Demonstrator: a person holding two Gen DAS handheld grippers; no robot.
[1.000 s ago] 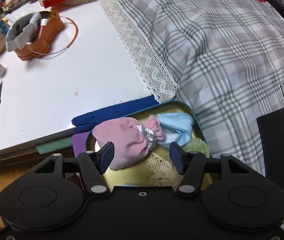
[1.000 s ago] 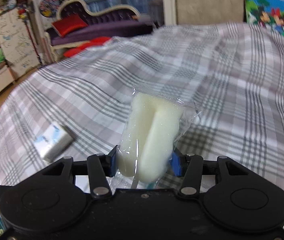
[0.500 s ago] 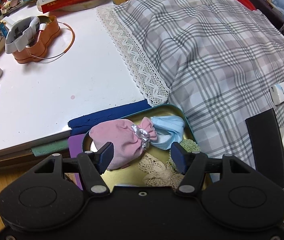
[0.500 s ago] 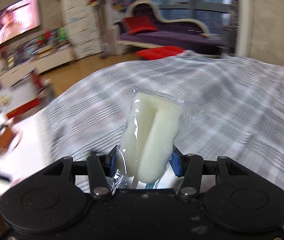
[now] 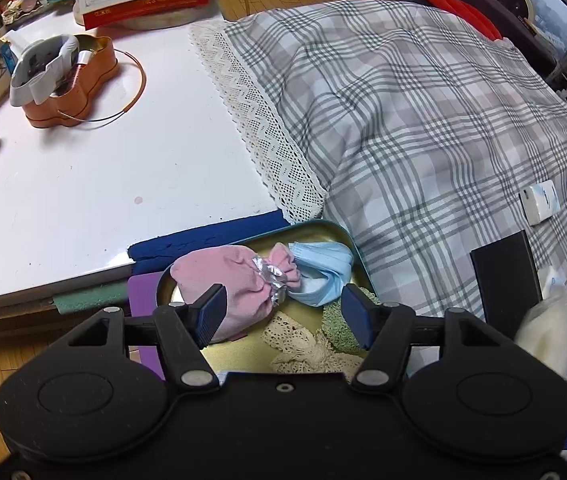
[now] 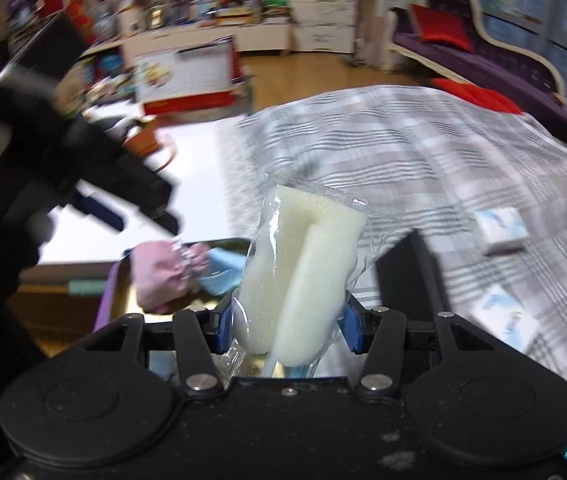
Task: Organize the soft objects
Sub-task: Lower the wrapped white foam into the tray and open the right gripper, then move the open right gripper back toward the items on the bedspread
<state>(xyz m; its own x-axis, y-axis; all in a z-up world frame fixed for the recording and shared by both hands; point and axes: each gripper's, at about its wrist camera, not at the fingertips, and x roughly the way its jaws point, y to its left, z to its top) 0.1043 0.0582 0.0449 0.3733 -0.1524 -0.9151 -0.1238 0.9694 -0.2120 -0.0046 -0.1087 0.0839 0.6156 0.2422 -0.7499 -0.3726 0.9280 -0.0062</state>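
Right wrist: right gripper (image 6: 287, 326) jaws opening around wrapped sponge (image 6: 303, 276)

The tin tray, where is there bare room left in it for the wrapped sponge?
The tin tray has bare gold floor only along its near-left side, between the pink pouch and the lace doily. The far end is crowded by the blue mask; the near-right corner holds the green cloth.

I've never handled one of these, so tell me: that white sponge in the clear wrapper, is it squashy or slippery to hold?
Probably squashy: the wrapped sponge looks like porous foam, folded on itself between the right gripper pads. The glossy, crinkled film suggests it could slip, more so as the jaws are opening. It likely weighs little, standing upright from a grip at its base alone.
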